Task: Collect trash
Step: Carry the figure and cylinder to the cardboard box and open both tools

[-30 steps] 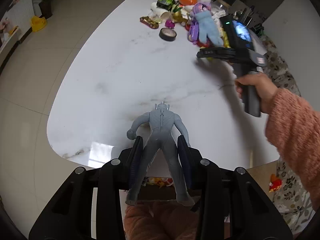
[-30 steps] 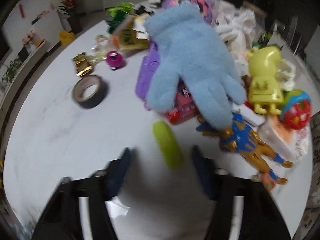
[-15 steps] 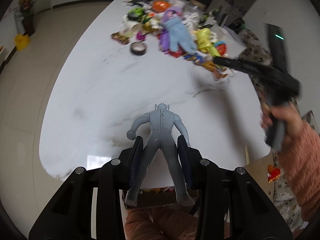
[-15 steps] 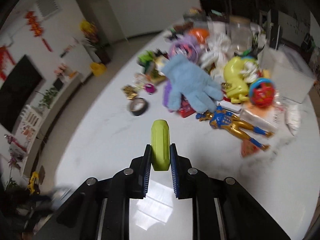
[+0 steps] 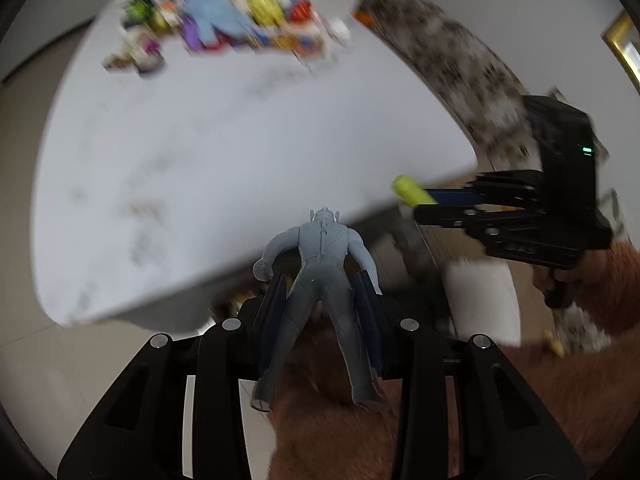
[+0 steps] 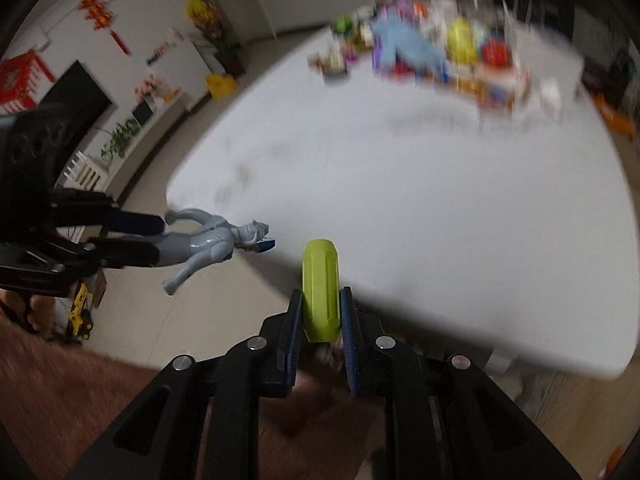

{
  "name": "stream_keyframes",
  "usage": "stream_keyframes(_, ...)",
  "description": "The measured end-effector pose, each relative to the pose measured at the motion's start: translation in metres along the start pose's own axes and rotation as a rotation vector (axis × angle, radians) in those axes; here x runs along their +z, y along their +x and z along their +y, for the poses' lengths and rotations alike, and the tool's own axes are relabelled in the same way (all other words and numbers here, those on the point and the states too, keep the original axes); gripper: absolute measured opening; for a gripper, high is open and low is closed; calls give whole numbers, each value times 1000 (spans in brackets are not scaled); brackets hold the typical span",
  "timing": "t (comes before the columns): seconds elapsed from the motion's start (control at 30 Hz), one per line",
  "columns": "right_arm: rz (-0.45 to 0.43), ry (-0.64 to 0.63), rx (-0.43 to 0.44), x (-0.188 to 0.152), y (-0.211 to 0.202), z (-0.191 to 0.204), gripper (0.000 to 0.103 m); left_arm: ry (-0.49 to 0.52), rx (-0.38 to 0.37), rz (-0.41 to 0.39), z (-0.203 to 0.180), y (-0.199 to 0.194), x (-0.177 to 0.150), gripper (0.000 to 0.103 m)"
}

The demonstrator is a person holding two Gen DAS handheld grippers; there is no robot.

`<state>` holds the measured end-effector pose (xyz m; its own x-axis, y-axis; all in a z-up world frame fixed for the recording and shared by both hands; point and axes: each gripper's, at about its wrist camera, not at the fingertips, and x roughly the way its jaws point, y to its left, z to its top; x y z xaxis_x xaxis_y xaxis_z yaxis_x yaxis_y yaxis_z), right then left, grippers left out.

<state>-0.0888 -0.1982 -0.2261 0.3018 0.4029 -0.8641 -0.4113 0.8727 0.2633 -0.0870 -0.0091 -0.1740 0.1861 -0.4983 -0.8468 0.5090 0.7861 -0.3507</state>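
Note:
My left gripper (image 5: 322,292) is shut on a grey toy figure (image 5: 320,264), gripped at the hips, held off the near edge of the white table (image 5: 224,132). It also shows in the right wrist view (image 6: 208,246). My right gripper (image 6: 320,304) is shut on a lime green oblong piece (image 6: 320,284), also beyond the table's near edge; it shows in the left wrist view (image 5: 412,191). A blurred heap of toys and trash (image 6: 432,48) lies at the table's far end.
A patterned chair or sofa (image 5: 460,68) stands to the right of the table. A yellow toy truck (image 6: 82,312) lies on the tiled floor at left. A TV wall with plants (image 6: 120,136) is far left. My orange sleeve (image 5: 580,380) fills the lower foreground.
Both grippers have pulled back from the table past its near edge, each still holding its item. The right gripper has swung close beside the left. The views are motion-blurred.

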Motion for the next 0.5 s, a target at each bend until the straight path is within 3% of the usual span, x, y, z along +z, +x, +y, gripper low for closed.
stream_keyframes(0.17,137,108,-8,-55,70,-14,18,52,-57,134,-3,63,-38,29)
stream_keyframes(0.33,217,174,-65,-89,155,-41,20,28,-39,210,26,171,-65,29)
stream_keyframes(0.37,235,185,-105,-95,184,-50,25,-5,-34,243,38,201,-70,29)
stream_keyframes(0.4,260,206,-126,-101,208,-60,58,-43,41,263,55,238,-77,29)
stream_keyframes(0.43,286,226,-137,-106,226,-67,78,-69,80,278,66,260,-80,30)
stream_keyframes(0.47,330,249,-162,-115,250,-75,78,-111,104,324,83,290,-89,42)
stream_keyframes(0.5,368,266,-177,-123,271,-83,70,-150,160,370,98,314,-98,52)
